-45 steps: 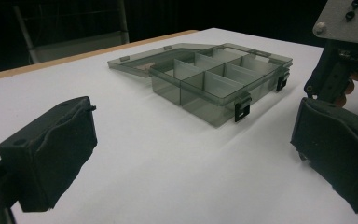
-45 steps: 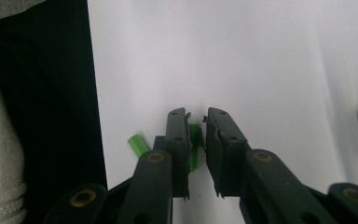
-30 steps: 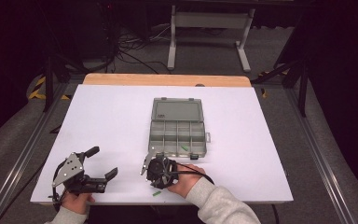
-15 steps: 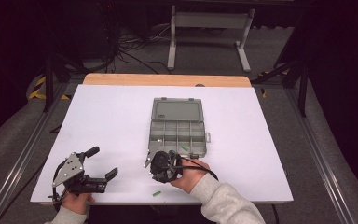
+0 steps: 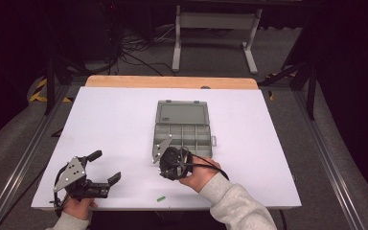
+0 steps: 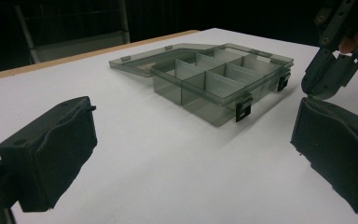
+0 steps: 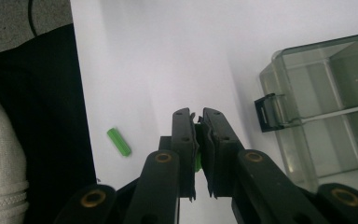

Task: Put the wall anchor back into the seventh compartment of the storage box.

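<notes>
Smoky grey plastic makes up the compartment box [image 5: 183, 129], which lies open near the middle of the white table [image 5: 115, 124], its lid folded flat on the far side and its dividers marking off empty-looking cells. Everything else sits on the person's side of that box.

Just at the box's near left corner, the right gripper [image 5: 168, 160] hangs above the table, held in the right hand [image 5: 199, 175] with a pale sleeve [image 5: 235, 206] behind it. In the right gripper view, its two black jaws are drawn together on a small green piece [image 7: 197, 161] — only a sliver of green shows between the pads, so its shape cannot be made out. The box's corner and one black latch [image 7: 266, 113] lie just beyond the jaw tips in that view.

A second small green piece [image 5: 161, 198], short and rod-like, lies loose on the table nearer the person than the box, close to the table's near edge and a little toward the person from the right gripper. The right gripper view shows it [image 7: 119, 142] beside the dark strip past the table edge.

Well to the left of the box, near the table's near left corner, the left gripper [image 5: 106, 167] rests low over the surface in the left hand [image 5: 79, 207]. Its jaws stand wide apart with nothing between them — the left gripper view looks between the two pads straight at the box [image 6: 214, 84].
</notes>
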### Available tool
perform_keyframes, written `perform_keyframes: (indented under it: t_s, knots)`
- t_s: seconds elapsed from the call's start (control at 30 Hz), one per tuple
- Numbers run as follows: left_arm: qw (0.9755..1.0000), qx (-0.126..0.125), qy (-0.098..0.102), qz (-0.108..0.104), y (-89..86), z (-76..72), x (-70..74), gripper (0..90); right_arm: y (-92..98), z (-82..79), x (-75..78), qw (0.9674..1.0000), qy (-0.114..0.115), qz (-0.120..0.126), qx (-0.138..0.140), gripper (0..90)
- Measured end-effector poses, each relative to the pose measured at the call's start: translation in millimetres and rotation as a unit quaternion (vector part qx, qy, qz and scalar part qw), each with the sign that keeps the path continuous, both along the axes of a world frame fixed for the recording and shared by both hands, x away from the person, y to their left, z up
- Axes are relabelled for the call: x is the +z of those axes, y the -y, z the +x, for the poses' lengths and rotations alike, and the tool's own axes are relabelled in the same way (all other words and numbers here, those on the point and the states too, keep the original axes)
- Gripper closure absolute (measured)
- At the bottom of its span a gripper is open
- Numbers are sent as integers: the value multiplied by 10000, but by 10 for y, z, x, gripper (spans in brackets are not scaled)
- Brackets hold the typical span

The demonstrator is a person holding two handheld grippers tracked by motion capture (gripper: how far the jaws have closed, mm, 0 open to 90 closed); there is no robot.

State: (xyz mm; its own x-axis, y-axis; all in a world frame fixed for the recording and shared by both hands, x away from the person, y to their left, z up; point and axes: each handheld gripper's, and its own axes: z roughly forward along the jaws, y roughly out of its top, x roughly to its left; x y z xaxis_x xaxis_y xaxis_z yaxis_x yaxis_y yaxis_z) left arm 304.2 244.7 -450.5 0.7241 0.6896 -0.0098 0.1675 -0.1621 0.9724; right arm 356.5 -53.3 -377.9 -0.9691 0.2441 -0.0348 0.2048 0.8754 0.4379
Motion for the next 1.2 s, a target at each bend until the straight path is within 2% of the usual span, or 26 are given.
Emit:
perform_keyframes:
  t_s: [0.2,0.63,1.2]
  knots:
    - [10000,-16,10,27,-2,3,2,6,75,88,75,9999,80,61,-104,834]
    - [10000,4,9,10,-2,2,0,5,258,289,201,9985,176,97,-515,834]
    - [10000,9,9,12,-5,4,-1,5,424,559,181,9949,179,48,-992,834]
